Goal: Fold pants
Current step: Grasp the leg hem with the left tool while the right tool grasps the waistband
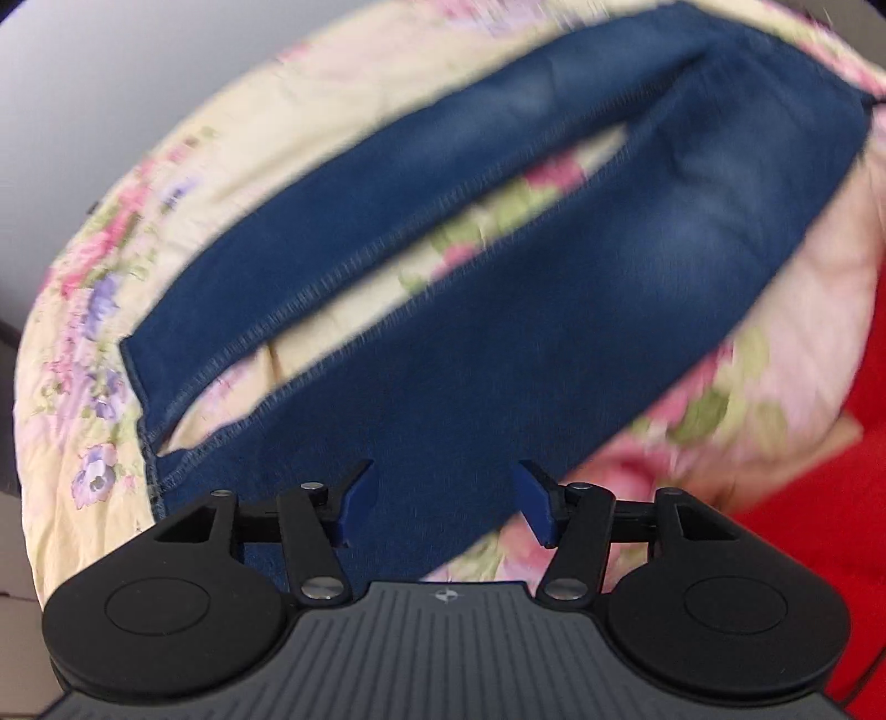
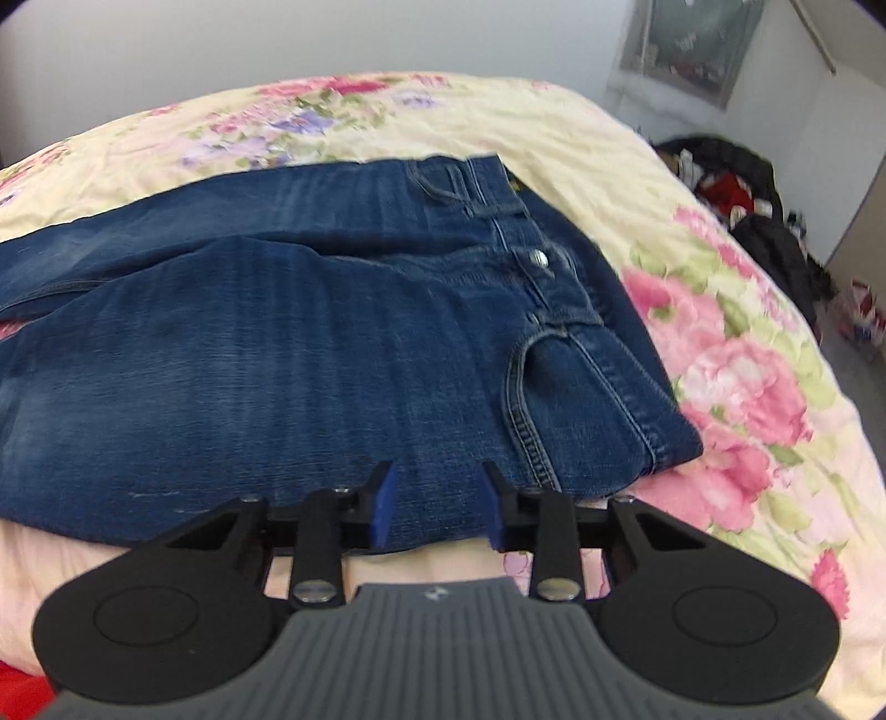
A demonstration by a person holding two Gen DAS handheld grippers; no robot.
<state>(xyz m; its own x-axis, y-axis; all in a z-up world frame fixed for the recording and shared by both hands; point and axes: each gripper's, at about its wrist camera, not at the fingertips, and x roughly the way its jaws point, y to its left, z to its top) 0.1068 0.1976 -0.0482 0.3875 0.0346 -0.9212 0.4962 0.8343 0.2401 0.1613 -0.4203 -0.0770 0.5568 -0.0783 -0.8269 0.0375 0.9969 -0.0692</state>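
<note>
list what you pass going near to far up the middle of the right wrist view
right gripper → jeans → floral bedspread → grey wall

Floral bedspread (pink, lilac blooms), dark bags by wall

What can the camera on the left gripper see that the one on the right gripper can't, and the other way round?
Only the left wrist view shows the two legs lying apart with a strip of bedspread between them, the leg hems, and something red at the right edge.

Only the right wrist view shows the waistband with its metal button, a front pocket, and dark clutter on the floor beyond the bed.

Both show the blue jeans spread on the floral bedspread, and a gripper with blue pads low over the denim: left gripper, right gripper.
</note>
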